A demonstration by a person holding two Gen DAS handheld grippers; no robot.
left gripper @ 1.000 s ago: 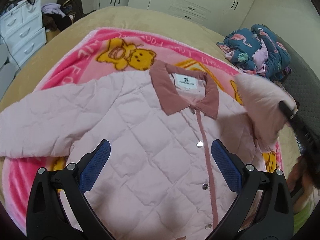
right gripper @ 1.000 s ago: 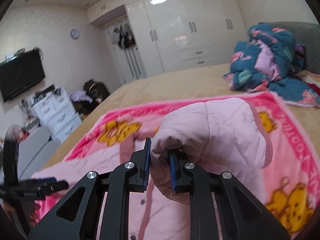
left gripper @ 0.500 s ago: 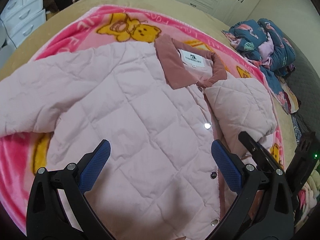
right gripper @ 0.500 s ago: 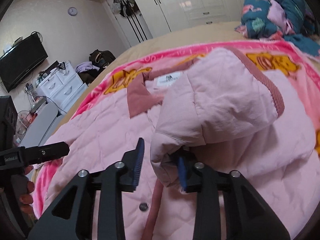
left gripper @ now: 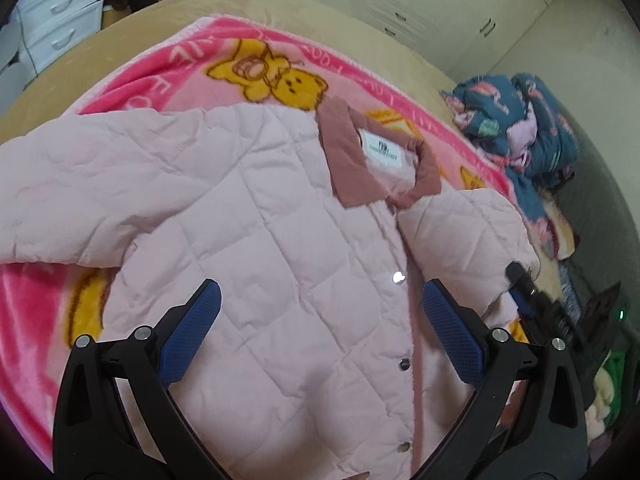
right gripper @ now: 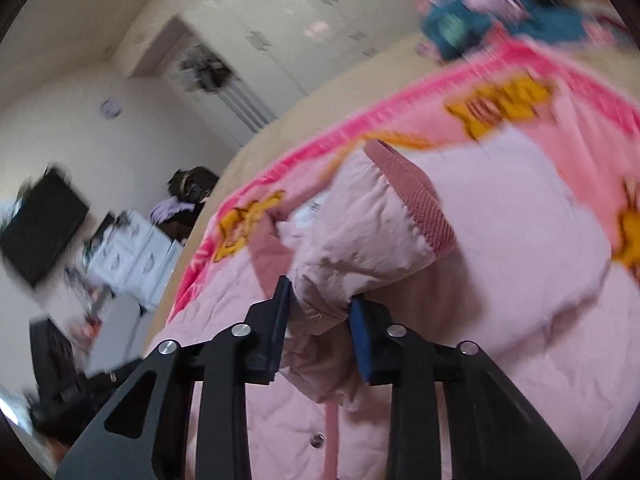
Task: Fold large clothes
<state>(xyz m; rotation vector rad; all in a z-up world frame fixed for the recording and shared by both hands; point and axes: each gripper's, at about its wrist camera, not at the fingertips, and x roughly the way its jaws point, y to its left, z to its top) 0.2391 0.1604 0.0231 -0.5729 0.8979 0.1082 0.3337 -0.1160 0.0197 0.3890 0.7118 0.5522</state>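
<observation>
A pale pink quilted jacket point(left gripper: 256, 240) with a dusty-rose collar point(left gripper: 344, 160) lies front up on a pink teddy-bear blanket point(left gripper: 168, 80). Its right sleeve point(left gripper: 464, 240) is folded in over the chest; its left sleeve point(left gripper: 80, 192) lies spread out to the left. My left gripper point(left gripper: 318, 328) is open and empty, hovering above the jacket's front. My right gripper point(right gripper: 318, 316) has the sleeve's end point(right gripper: 360, 248) between its jaws, which stand partly apart; the right wrist view is blurred. It also shows in the left wrist view point(left gripper: 532, 300) at the sleeve's edge.
A heap of dark blue patterned clothes point(left gripper: 520, 128) lies at the blanket's far right. The tan bed point(left gripper: 280, 12) extends beyond the blanket. White drawers point(left gripper: 56, 28) stand at the left, white wardrobes point(left gripper: 420, 0) behind. A TV point(right gripper: 40, 228) hangs on the wall.
The right gripper carried the right sleeve across and laid it over the jacket's chest; its jaws have widened around the sleeve end. The left gripper stayed open above the jacket.
</observation>
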